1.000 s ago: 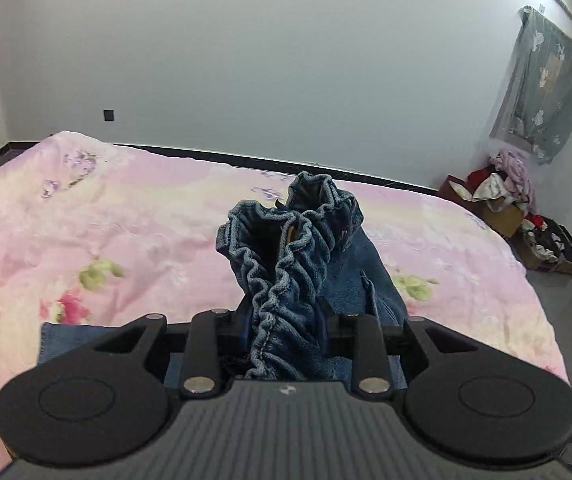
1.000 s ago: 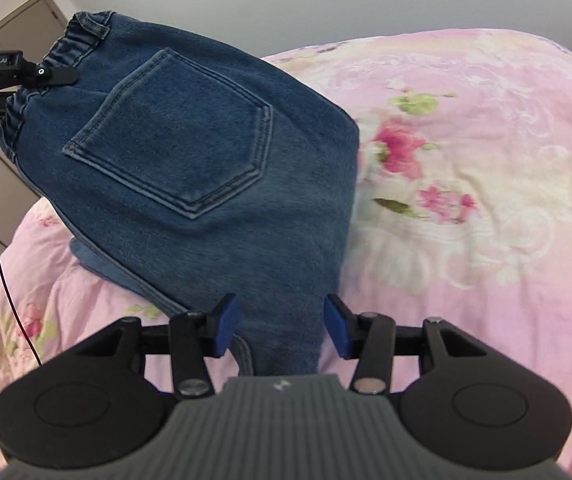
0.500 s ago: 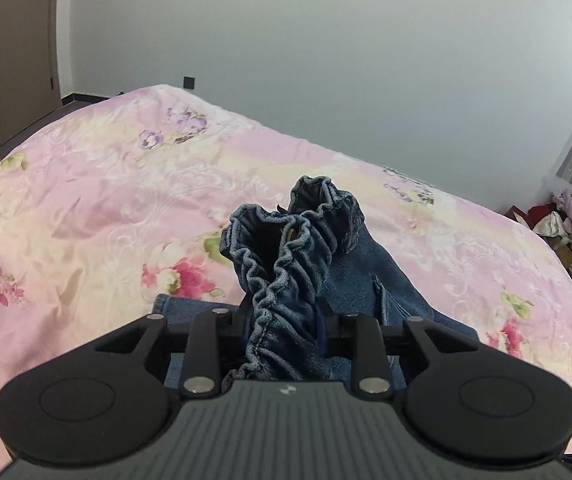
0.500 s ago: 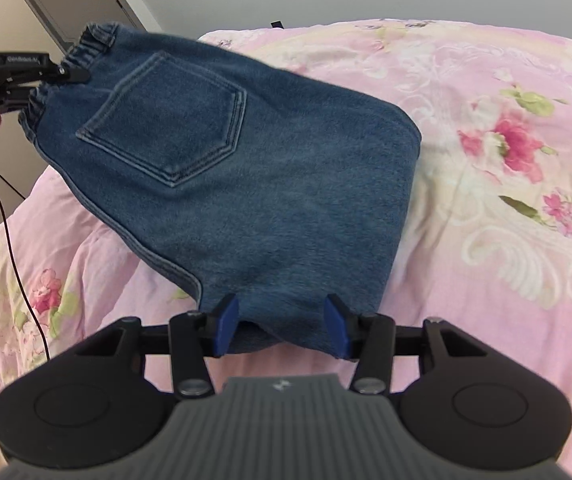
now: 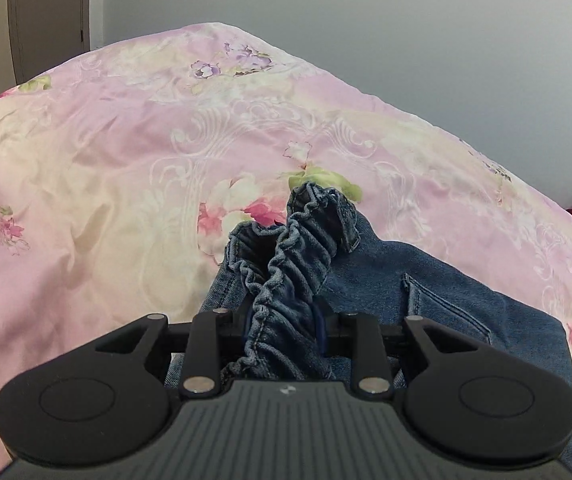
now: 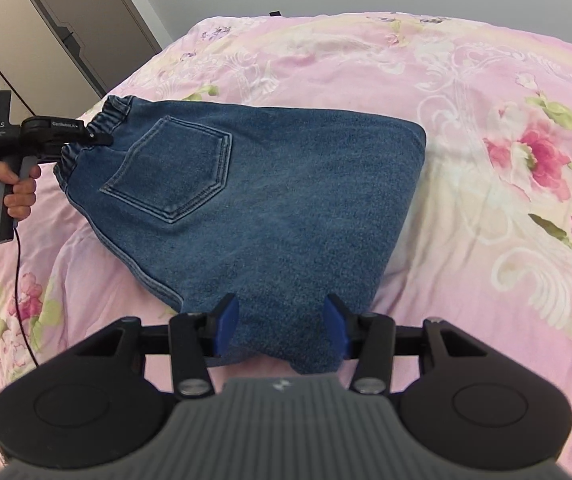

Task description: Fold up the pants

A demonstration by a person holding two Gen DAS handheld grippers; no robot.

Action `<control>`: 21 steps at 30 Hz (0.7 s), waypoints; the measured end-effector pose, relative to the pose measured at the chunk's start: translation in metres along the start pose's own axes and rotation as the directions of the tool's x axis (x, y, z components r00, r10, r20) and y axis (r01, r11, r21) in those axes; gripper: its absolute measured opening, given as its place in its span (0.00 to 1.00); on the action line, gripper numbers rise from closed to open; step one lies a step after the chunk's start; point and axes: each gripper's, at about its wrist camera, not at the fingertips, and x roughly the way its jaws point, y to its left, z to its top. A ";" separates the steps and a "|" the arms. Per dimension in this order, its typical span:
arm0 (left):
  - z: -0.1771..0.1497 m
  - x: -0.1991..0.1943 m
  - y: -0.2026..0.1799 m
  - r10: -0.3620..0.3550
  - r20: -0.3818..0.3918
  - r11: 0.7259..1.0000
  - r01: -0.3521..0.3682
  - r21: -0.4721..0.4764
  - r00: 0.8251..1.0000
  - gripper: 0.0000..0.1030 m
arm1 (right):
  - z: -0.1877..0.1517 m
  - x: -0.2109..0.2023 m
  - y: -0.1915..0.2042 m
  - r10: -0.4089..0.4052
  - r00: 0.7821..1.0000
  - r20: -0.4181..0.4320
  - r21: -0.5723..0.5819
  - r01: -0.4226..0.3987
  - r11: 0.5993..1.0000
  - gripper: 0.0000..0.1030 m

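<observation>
Both grippers, left gripper [image 5: 284,328] clenched on the elastic waistband [image 5: 286,276] and right gripper [image 6: 282,326] pinching the folded edge, have lowered the jeans [image 6: 270,200] onto the pink bedspread [image 6: 486,80], so this fold looks nearly laid.

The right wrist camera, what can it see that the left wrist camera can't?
Only the right wrist view shows the person's hand holding the left gripper, the whole back pocket and the right gripper clamped on the folded denim. Only the left wrist view shows the bunched elastic waistband close up, pinched between the jaws. Both show the jeans on the pink floral bedspread.
</observation>
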 end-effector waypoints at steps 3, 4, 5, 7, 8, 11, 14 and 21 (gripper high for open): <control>-0.005 0.011 0.004 0.017 -0.029 0.999 -0.016 0.036 0.999 0.34 | 0.004 0.004 -0.001 -0.014 1.000 0.007 0.019 0.014 1.000 0.49; -0.007 0.015 0.006 0.029 -0.037 0.999 -0.028 0.035 0.999 0.38 | 0.005 0.007 -0.004 -0.014 1.000 0.010 0.037 0.014 0.999 0.49; -0.010 0.019 0.007 0.042 -0.038 0.998 -0.041 0.040 0.998 0.44 | 0.008 0.009 -0.007 -0.012 1.000 0.015 0.054 0.011 0.998 0.49; -0.015 0.025 0.007 0.085 -0.030 0.995 -0.083 0.057 0.996 0.58 | 0.011 0.009 -0.011 -0.006 1.000 0.026 0.083 0.004 0.997 0.50; -0.017 0.027 0.007 0.112 -0.020 0.992 -0.110 0.063 0.994 0.69 | 0.012 0.010 -0.013 -0.005 1.000 0.031 0.098 0.002 0.995 0.50; -0.017 0.019 0.000 0.155 0.012 0.982 -0.155 0.110 0.988 0.77 | 0.014 0.011 -0.023 0.007 0.999 0.031 0.133 -0.011 0.991 0.50; -0.010 -0.009 -0.006 0.141 0.084 0.978 -0.152 0.146 0.986 0.76 | 0.015 0.012 -0.035 0.022 0.999 0.027 0.181 -0.026 0.983 0.51; -0.008 -0.062 -0.022 0.054 0.110 0.980 -0.074 0.184 0.992 0.68 | 0.006 0.029 -0.083 0.120 0.993 0.021 0.422 -0.118 0.899 0.51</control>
